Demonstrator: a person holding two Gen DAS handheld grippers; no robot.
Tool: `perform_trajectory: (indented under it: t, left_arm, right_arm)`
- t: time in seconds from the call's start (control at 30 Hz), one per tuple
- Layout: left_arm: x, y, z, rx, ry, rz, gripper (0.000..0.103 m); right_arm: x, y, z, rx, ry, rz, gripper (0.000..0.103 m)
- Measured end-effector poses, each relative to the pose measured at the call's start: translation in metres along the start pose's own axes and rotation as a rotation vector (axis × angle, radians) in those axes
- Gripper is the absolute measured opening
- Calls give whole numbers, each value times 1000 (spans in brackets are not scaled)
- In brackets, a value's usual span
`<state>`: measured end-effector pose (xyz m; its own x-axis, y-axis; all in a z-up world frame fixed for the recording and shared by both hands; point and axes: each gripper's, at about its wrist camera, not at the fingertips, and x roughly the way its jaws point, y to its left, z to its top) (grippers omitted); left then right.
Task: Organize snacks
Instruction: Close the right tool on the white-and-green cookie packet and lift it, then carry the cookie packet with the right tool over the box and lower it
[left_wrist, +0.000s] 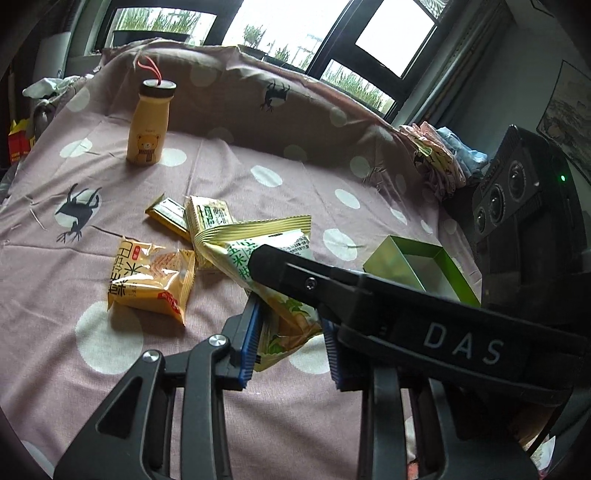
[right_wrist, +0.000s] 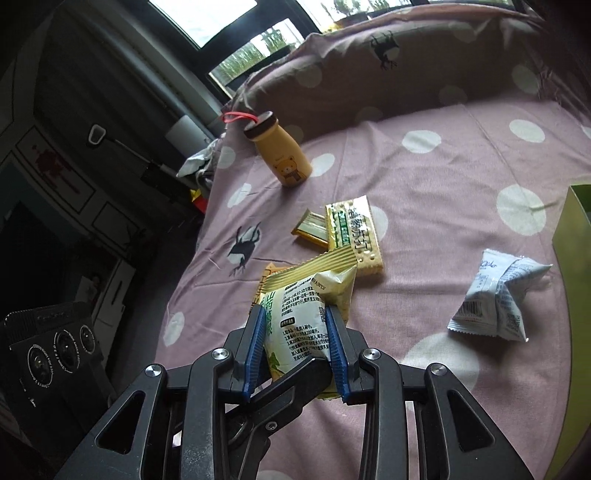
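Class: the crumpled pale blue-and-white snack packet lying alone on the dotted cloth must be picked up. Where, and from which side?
Judging by its pose, grip the crumpled pale blue-and-white snack packet across its pinched middle, from above. It lies flat on the dotted cloth, its ends flaring wider than the waist, with free space around it.

Mauve cloth (left_wrist: 258, 155) with white dots; yellow bottle (left_wrist: 147, 125); green box (left_wrist: 417, 266).

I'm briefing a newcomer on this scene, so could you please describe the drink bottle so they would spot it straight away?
Start from the pink polka-dot cloth covering the surface and look to its far side, beyond the loose snack packets. The bottle stands upright there, alone. It is yellow with a cartoon bear, a dark cap and a red cord loop, the only rigid, standing item among flat wrappers.
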<state>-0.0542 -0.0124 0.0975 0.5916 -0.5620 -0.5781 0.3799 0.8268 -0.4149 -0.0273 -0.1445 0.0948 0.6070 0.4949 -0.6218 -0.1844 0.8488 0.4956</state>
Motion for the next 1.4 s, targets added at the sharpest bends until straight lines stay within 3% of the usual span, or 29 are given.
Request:
perform_trajectory:
  t: [0.23, 0.9, 1.4]
  left_arm:
    - [-12, -10, 2, 55, -84, -19, 29]
    - [-50, -36, -2, 140, -271, -51, 29]
    - [-35, -95, 10, 241, -292, -118, 29]
  right_arm:
    - [-21, 17, 0, -69, -105, -27, 37]
    - [-64, 46, -7, -180, -281, -44, 37]
    - [-115, 16, 0, -128, -419, -56, 38]
